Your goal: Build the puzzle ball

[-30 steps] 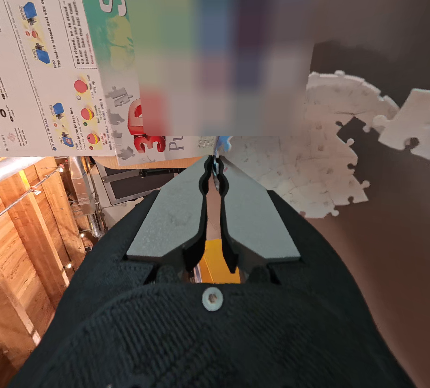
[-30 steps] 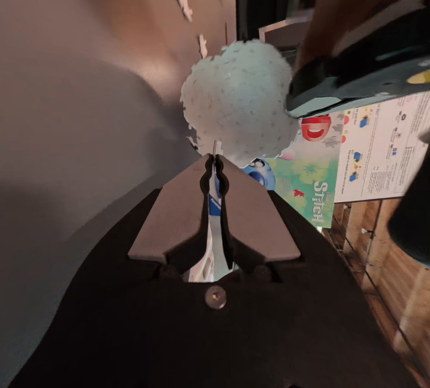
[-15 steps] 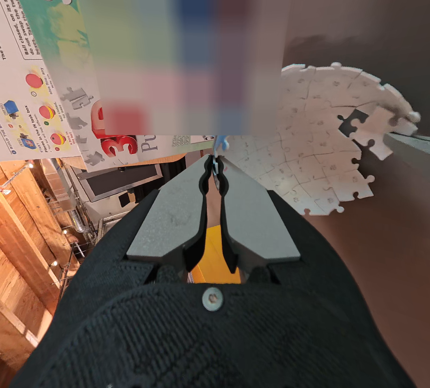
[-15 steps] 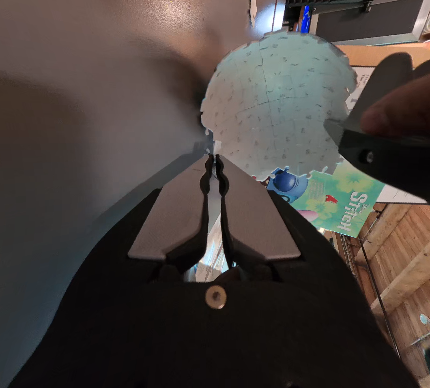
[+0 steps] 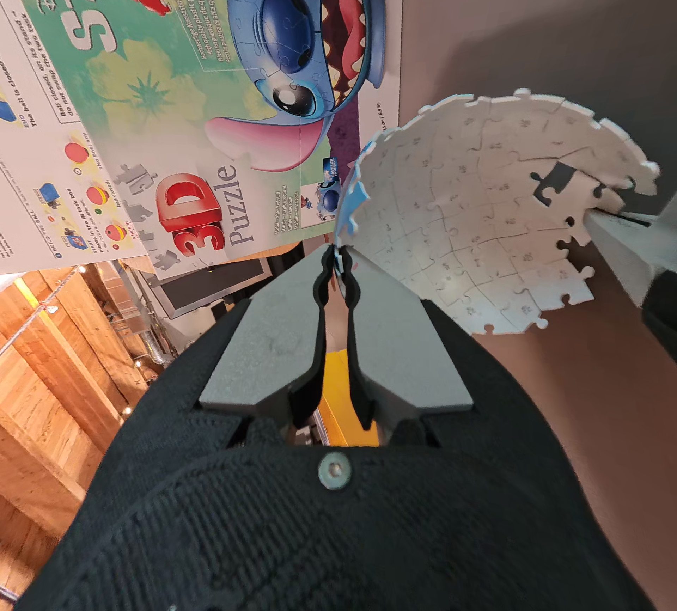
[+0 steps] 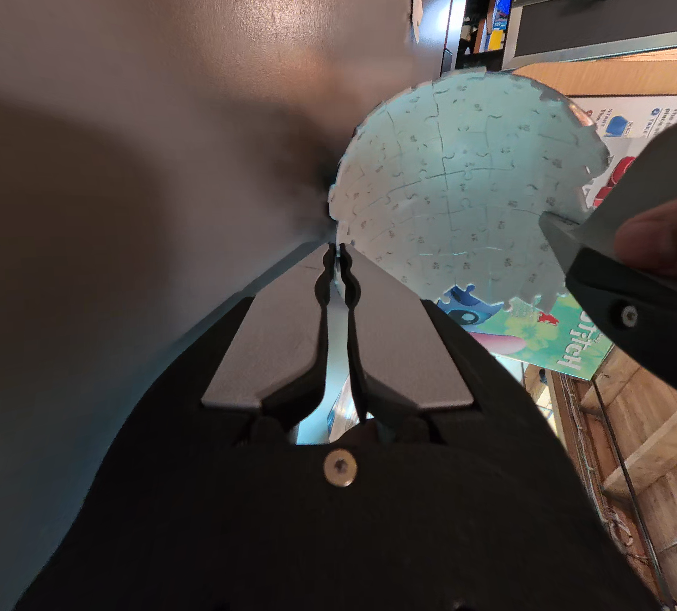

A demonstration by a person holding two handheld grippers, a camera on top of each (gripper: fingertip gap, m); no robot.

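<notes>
The half-built puzzle ball is a white bowl-shaped shell (image 5: 476,212) of numbered pieces with a blue outer side, held up in the air. My left gripper (image 5: 337,256) is shut on its rim. A piece-shaped gap (image 5: 553,183) sits near the far rim. My right gripper (image 6: 337,256) is shut on a white puzzle piece (image 5: 608,199), which lies against the shell (image 6: 458,197) beside the gap. In the right wrist view the piece is edge-on and barely shows. Each view shows a finger of the other gripper at its right edge, in the left wrist view (image 5: 630,249) and the right wrist view (image 6: 622,263).
The puzzle box (image 5: 219,80) with a blue cartoon figure lies behind the shell, an instruction sheet (image 5: 33,154) beside it. A loose white piece (image 6: 417,7) lies far off on the dark table (image 6: 183,80). Wooden boards and dark cases lie beyond the table edge. The left gripper's tips are roughly 12 centimeters from the right gripper's.
The right gripper has carried the white piece in from the right to the gap in the shell's rim. The shell now fills more of both views. Both grippers stay shut.
</notes>
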